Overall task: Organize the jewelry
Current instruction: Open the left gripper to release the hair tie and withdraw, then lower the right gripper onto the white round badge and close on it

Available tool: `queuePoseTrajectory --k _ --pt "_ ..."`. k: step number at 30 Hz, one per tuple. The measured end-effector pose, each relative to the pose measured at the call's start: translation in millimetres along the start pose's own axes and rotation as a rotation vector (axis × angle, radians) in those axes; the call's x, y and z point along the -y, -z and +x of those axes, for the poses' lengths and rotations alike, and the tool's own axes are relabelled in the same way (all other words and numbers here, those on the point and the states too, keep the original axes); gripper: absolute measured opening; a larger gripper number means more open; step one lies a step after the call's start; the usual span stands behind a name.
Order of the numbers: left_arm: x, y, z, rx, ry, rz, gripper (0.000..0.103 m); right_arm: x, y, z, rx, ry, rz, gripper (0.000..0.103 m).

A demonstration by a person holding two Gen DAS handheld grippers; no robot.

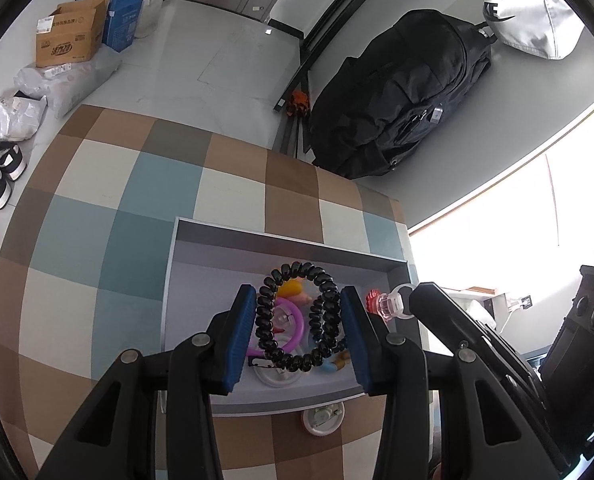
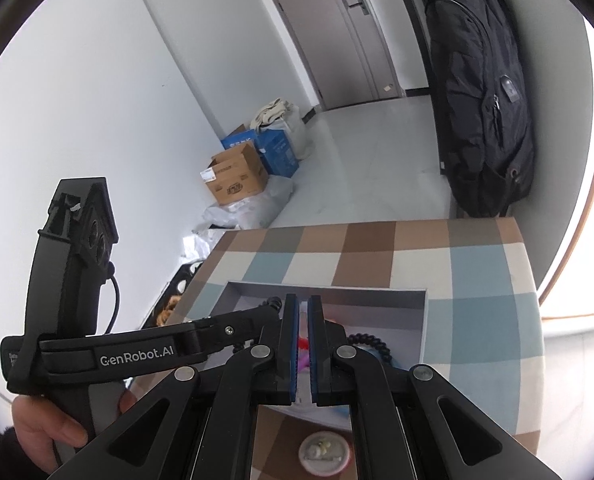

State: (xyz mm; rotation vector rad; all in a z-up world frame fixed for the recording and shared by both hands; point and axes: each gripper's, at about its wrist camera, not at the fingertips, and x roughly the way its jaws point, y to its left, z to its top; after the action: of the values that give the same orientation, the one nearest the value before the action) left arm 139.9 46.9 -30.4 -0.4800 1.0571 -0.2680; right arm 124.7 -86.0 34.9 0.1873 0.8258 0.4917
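L wrist view: nearest cam are my left fingers [image 1: 299,332], blue pads part-closed on the black spiral coil band [image 1: 297,316]. Pads press its two sides, loop stands upright between them, so it's grasped. Band hangs over the grey tray [image 1: 257,238], which sits on the checked table [image 1: 97,216]. Under the band in the tray: purple ring [image 1: 293,320], yellow piece [image 1: 291,289], other small bits, can't ID them. To the right, my other gripper's tip carries a clear/red ring-like trinket [image 1: 389,304] over the tray's right edge. Small round white case [image 1: 323,418] is on the table outside the tray, cam side.

R wrist view: nearest are my right fingers [image 2: 303,344], clenched, only a thin gap. Sth red/purple shows in the slot, prob the trinket, can't confirm from here. Left gripper body reaches in from the left, hand [image 2: 49,428] on its handle. Coil band partly visible past the fingers, tray beyond.

Step, my read: both items carried to the tray, at placement. Next: lower band clear of the pile, release left, then right. White case not yet stowed.
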Motion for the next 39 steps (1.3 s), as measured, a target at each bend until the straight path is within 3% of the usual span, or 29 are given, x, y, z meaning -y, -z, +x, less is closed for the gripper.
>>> queuePoseTrajectory --k 5,7,8,9,12,18,26,34,39 --pt "-1 -4 -4 0.028 -0.003 -0.005 0.040 1 0 -4 0.013 0.040 -0.006 0.009" --pt "-1 -5 -2 0.022 0.024 -0.014 0.045 -4 -2 -10 0.042 0.062 -0.040 0.027" --pt "-1 -6 -2 0.022 0.044 -0.014 0.047 -6 -3 -15 0.062 0.060 -0.052 0.048" --pt "0 -5 -4 0.037 0.061 -0.008 0.051 -6 -3 -20 0.084 0.056 -0.057 0.061" --pt "6 -4 -11 0.087 0.033 0.031 0.069 -3 -5 -28 0.113 0.066 -0.051 0.064" --pt "7 -1 -7 0.062 0.010 0.040 0.070 13 -3 -38 0.127 0.106 0.003 0.088" --pt "14 11 -15 0.072 -0.095 0.104 0.070 16 4 -44 0.113 0.148 -0.012 0.103" --pt "23 26 -31 0.121 -0.149 0.171 0.070 9 16 -48 0.081 0.156 -0.050 0.103" --pt "23 36 -33 0.128 -0.141 0.181 0.072 -2 24 -48 0.064 0.182 -0.108 0.103"
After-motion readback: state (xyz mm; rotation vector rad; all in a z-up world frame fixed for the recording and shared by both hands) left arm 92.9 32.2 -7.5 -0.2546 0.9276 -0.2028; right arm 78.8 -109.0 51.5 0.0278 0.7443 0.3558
